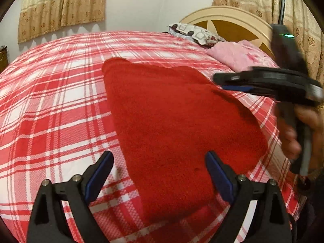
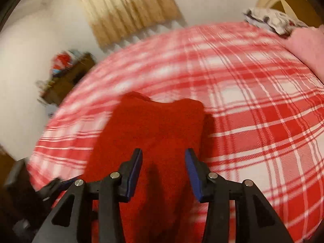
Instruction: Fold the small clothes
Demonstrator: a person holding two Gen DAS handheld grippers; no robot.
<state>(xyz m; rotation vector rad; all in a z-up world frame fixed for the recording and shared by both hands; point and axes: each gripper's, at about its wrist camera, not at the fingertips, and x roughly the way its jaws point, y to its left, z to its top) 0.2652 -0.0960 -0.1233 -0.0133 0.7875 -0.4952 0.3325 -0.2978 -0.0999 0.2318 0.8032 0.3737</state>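
Plaid bedspread [image 1: 50, 105] under red knit garment [image 1: 172, 125], lying flat, folded narrow. Left gripper [image 1: 160, 172] spread wide above its near end; right gripper [image 2: 164, 168] parted, empty, over it.

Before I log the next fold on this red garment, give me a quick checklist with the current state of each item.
1. Left gripper open, holding nothing: ok.
2. Right gripper open, holding nothing: ok.
3. Red garment lying flat on the plaid bedspread: ok.
4. Garment apart from the pink clothes near the pillow: ok.
5. Right wrist view sharp enough to judge contact: not ok, motion blur.
6. Garment's near hem visible: cannot tell, hidden behind the gripper fingers.
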